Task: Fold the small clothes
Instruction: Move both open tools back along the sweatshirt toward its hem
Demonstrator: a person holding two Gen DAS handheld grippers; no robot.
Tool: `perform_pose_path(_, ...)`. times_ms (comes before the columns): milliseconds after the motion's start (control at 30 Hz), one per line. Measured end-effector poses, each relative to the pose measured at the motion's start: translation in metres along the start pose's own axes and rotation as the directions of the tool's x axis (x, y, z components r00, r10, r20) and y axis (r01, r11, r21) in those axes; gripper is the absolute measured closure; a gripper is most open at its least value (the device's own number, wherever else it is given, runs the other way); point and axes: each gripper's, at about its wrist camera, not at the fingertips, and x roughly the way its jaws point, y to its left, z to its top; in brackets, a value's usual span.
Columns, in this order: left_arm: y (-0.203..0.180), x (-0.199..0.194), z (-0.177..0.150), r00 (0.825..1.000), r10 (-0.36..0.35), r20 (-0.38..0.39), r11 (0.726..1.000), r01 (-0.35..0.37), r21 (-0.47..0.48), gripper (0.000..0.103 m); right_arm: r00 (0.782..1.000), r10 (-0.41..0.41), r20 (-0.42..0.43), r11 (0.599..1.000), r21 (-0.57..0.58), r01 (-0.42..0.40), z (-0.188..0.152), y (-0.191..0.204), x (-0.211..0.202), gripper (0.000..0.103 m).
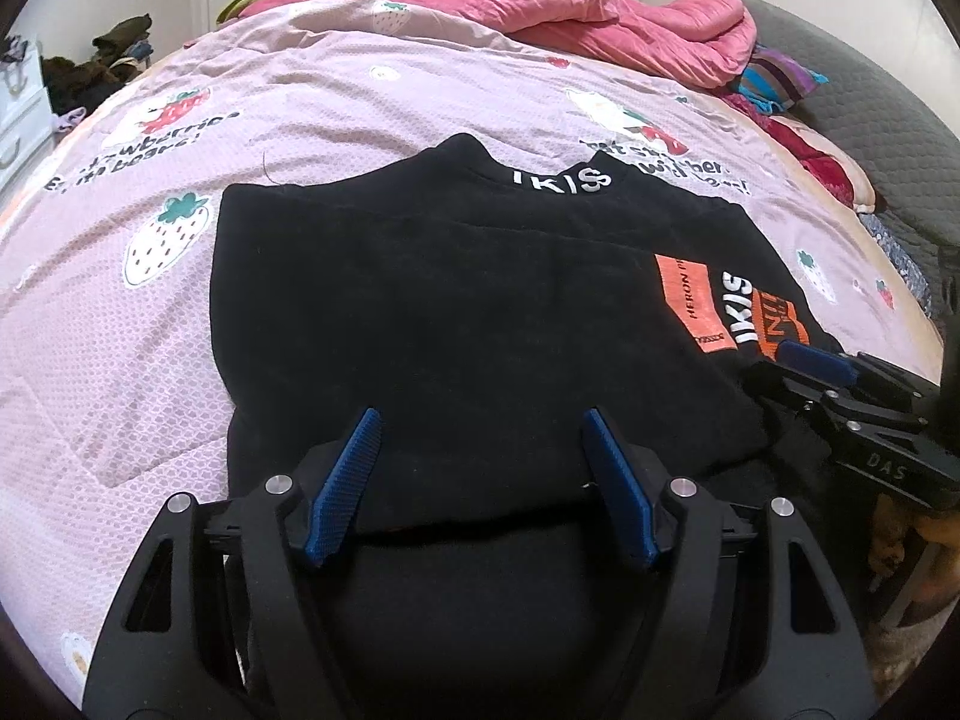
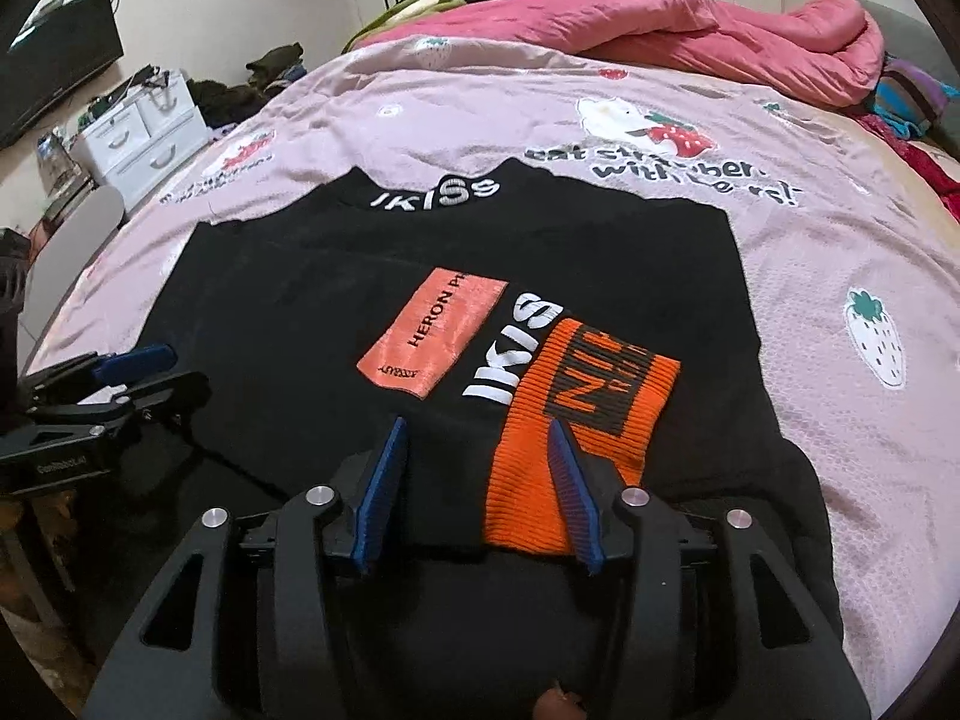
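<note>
A black sweater [image 1: 456, 300] with white lettering on its collar lies flat on the bed, sleeves folded in over the body; it also shows in the right wrist view [image 2: 336, 276]. An orange cuff [image 2: 576, 414] and a salmon patch [image 2: 432, 330] lie on its right side. My left gripper [image 1: 483, 420] is open, low over the sweater's near left part. My right gripper [image 2: 477, 429] is open over the near right part, the orange cuff next to its right finger. Each gripper appears in the other's view: the right [image 1: 840, 384], the left [image 2: 120, 372].
A pink strawberry-print bedsheet [image 1: 300, 120] covers the bed. A crumpled pink quilt [image 1: 600, 18] and coloured clothes [image 1: 780, 84] lie at the far end. White drawers [image 2: 138, 138] and dark clothes stand on the floor at the left.
</note>
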Motion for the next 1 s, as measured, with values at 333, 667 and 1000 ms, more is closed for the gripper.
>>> perform_pose_path(333, -0.002, -0.016, 0.003, 0.999, -0.015, 0.033, 1.0, 0.015, -0.002, 0.04, 0.998, 0.007, 0.062, 0.999, 0.041, -0.009, 0.0, -0.004, -0.026, 0.037)
perform_pose_path(667, -0.005, -0.033, 0.005, 0.997, 0.004, 0.076, 1.0, -0.004, 0.007, 0.034, 0.989, -0.025, 0.144, 0.999, 0.032, 0.021, 0.003, 0.003, -0.046, 0.023)
perform_pose_path(1000, -0.012, -0.056, 0.01, 0.989, 0.02, 0.144, 0.999, -0.024, 0.027, 0.021, 0.981, -0.016, 0.193, 1.0, 0.025, 0.011, 0.006, 0.008, -0.064, 0.009)
